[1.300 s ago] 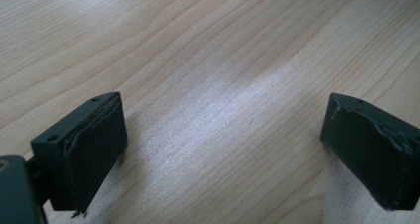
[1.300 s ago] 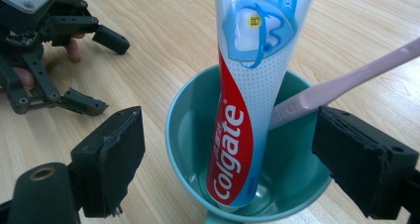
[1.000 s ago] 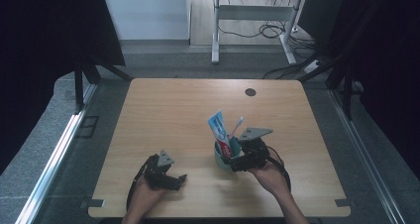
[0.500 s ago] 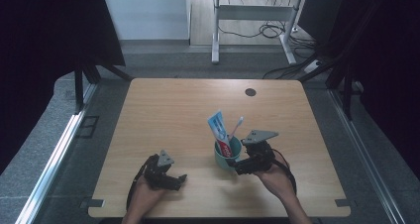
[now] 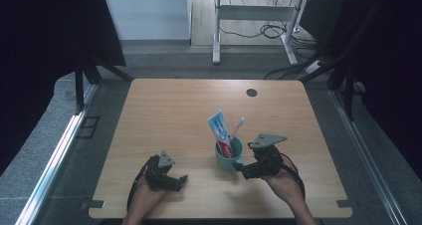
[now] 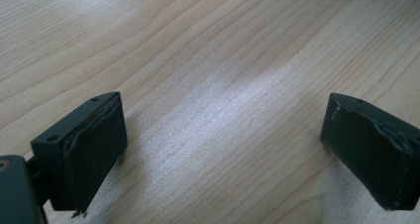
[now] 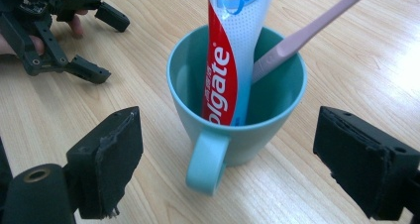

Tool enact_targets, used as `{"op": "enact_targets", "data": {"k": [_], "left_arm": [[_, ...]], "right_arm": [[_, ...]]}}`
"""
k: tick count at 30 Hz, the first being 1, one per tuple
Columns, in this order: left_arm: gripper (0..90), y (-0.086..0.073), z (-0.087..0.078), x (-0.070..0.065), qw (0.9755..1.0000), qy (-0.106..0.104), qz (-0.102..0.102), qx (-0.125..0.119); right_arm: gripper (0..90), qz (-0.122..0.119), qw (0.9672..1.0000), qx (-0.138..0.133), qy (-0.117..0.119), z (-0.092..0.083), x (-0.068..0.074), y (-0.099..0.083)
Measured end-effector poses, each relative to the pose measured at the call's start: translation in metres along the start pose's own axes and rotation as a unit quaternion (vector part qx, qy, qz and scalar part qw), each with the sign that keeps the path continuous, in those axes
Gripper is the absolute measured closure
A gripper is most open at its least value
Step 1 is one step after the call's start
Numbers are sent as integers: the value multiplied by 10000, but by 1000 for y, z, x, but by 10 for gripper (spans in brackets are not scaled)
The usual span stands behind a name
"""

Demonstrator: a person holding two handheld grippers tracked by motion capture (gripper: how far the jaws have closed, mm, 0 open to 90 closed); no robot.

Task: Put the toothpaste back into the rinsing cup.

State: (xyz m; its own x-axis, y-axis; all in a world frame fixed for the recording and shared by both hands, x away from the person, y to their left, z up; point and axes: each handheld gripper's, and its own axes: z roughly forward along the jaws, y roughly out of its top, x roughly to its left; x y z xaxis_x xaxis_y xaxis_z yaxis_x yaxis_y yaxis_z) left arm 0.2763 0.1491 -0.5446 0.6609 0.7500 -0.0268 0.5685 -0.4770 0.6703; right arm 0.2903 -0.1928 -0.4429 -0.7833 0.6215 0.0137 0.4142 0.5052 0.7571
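A teal mug (image 5: 227, 159) (image 7: 257, 135) stands upright on the wooden table (image 5: 179, 115), right of centre near the front. In it stand a red, white and blue toothpaste tube (image 5: 219, 132) (image 7: 229, 60) and a pink toothbrush (image 5: 237, 127) (image 7: 307, 33) that leans right. My right gripper (image 5: 241, 167) (image 7: 232, 157) is open just right of the mug; its jaws stand on either side of the mug handle (image 7: 205, 167) without touching it. My left gripper (image 5: 180, 180) (image 6: 223, 149) (image 7: 106, 48) rests open near the front edge, left of the mug, with bare wood between its jaws.
A dark round grommet (image 5: 252, 92) sits in the table's far right part. Beyond the far edge are a desk frame (image 5: 217, 33) and floor cables (image 5: 278, 31). Dark curtains hang at both sides.
My right gripper has drawn back a little from the mug, to the right and toward the front edge. The mug and the left gripper have stayed put.
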Motion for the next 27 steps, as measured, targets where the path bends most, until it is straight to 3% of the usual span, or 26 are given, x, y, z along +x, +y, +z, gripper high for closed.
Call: {"op": "enact_targets", "data": {"k": [11,27], "left_arm": [[39,0,0,0,10000,0,-8,-4],[38,0,0,0,10000,6,11,1]], "right_arm": [[118,-16,9999,29,-131,-12,-4,-10],[118,254,9992,-4,-323,-32,-19,-28]]}}
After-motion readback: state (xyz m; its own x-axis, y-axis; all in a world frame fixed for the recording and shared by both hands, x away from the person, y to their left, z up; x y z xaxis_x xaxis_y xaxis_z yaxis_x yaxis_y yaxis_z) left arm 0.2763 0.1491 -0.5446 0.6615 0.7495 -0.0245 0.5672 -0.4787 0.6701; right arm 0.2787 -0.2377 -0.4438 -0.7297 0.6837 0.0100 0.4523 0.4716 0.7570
